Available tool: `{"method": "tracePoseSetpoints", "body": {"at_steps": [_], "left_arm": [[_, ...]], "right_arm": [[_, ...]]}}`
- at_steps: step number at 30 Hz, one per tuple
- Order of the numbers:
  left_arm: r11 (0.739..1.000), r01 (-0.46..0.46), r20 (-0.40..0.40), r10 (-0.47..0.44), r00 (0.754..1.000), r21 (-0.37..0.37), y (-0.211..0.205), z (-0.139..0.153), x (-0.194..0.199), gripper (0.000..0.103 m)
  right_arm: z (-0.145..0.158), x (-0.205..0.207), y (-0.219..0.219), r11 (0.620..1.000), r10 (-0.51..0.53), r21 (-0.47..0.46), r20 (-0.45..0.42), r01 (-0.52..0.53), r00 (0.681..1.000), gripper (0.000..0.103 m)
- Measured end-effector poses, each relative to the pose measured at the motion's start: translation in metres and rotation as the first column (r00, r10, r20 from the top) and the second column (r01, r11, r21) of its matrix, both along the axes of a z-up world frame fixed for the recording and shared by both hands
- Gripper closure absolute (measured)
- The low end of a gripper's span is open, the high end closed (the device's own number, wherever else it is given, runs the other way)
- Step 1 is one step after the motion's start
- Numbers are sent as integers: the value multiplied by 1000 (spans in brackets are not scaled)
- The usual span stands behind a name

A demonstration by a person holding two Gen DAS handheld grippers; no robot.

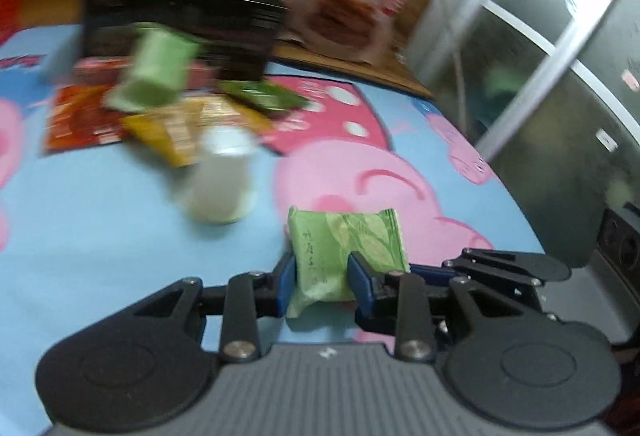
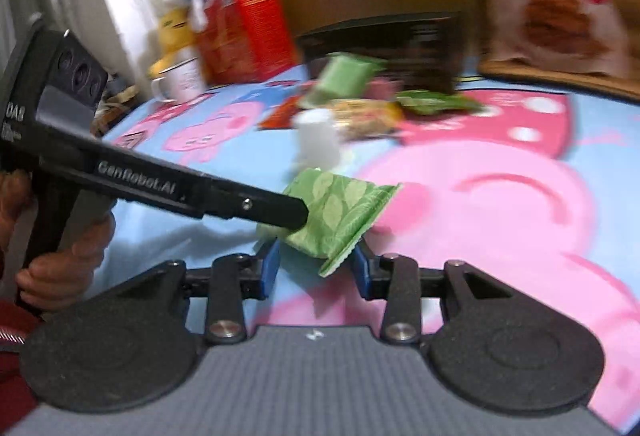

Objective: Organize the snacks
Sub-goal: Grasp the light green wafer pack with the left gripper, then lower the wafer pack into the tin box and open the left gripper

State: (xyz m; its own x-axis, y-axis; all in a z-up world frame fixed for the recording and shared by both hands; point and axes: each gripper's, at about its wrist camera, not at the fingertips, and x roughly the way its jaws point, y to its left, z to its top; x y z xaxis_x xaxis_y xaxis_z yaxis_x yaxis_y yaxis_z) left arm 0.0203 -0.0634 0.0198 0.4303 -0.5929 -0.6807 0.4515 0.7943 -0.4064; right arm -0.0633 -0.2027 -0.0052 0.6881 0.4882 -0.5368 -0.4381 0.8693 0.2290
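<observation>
held item: green leaf-print snack packet (image 1: 344,256), in the air over the cartoon-pig cloth (image 1: 100,236), just this side of the white cup (image 1: 222,179)
left gripper (image 1: 320,282): pinching the packet's lower half, blue pads (image 1: 286,284) pressed into the wrapper
right gripper (image 2: 314,268): spread, packet's crimped edge hangs between the pads; we see no contact
handling: we judge it light, soft, crinkly film; contents likely crushable, so squeeze gently
where to grip: flat faces mid-body as now, or the sealed crimp (image 2: 352,248); film may slip
pile: remaining snacks (image 1: 168,107) beyond the cup, in front of a black box (image 1: 180,7)
</observation>
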Motion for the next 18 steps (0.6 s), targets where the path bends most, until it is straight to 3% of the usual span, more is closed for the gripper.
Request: {"method": "tracePoseSetpoints", "body": {"at_steps": [4,6,12,14,15,18], "left_arm": [[998,66,-12,-66,998,16,-31,2,3,67],[997,76,-9,-75,997,21,-35,4,4,57],[995,79,-25,-78,997,57,-45,0,13,60],[992,113,-29,-112,993,59,-50,0,11,66],[991,121,-39,-119,992,58,-52,1,11,66],[990,107,-1,-108,994,91,-51,11,20,66]], "right_arm": [[-3,-9,-30,997,-77,-14,26,78,997,57],[-2,-10,-42,993,-112,-33,57,114,992,39],[-7,-8,-55,993,-95,-67,68,99,993,36],[-6,-11,-47,994,-61,-80,81,68,995,42],[-6,-7,-43,996,-37,-82,81,44,996,63],[-3,1,-37,995,-34,-91,99,43,995,64]]}}
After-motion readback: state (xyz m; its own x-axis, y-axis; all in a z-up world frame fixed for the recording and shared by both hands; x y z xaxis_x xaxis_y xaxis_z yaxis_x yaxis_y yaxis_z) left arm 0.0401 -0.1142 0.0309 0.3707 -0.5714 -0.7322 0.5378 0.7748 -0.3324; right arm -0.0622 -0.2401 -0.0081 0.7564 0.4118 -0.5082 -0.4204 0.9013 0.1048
